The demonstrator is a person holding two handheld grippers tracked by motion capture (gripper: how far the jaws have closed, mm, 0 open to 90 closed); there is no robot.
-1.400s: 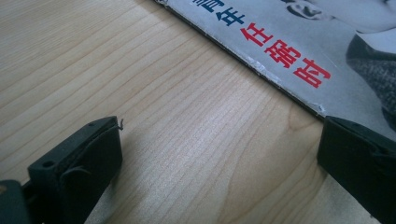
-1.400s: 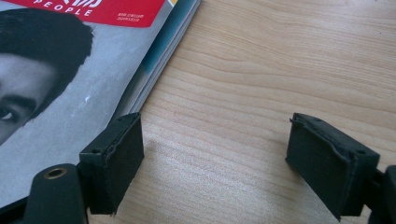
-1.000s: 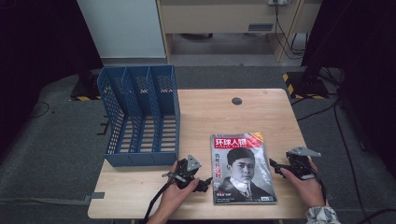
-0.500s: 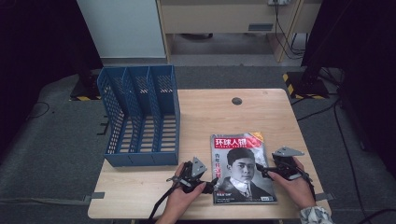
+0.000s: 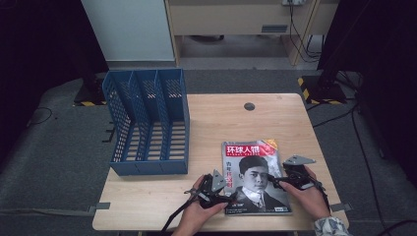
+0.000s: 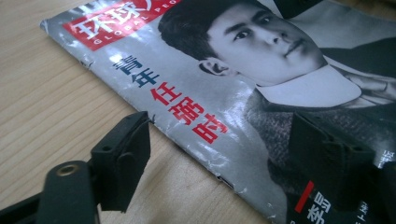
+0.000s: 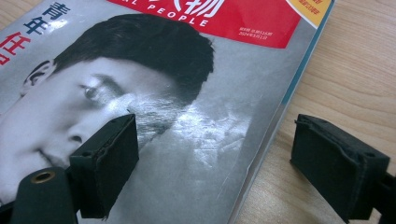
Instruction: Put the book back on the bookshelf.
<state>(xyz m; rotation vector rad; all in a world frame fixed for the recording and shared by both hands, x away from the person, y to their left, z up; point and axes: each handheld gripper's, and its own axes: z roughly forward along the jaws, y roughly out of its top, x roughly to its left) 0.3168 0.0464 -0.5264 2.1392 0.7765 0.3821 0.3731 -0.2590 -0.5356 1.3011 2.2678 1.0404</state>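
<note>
The left gripper (image 5: 227, 196) sits low at the magazine's (image 5: 253, 177) left edge near its bottom corner, its jaws apart and straddling that edge: in the left gripper view one jaw stands over bare table (image 6: 51, 98) and the other over the cover, with the magazine's edge (image 6: 187, 140) running between them, and neither pad presses on the paper. These jaws have just been closing, yet a wide gap remains. The right gripper (image 5: 276, 183) is at the magazine's right edge, about halfway down the cover; its jaws are also apart, one over the printed face and the other over the wood beside the edge (image 7: 261, 154), again with nothing pinched. A hand (image 5: 196, 216) carries the left gripper and another hand (image 5: 310, 194) the right, both coming in from the near side. The magazine lies flat, face up, on the near right part of the table, its red title band (image 5: 243, 149) pointing away from the person. Well to the left stands a blue file rack (image 5: 147, 123) with three compartments, near the table's left edge. A small dark round hole (image 5: 249, 106) sits in the tabletop near the far edge.
</note>
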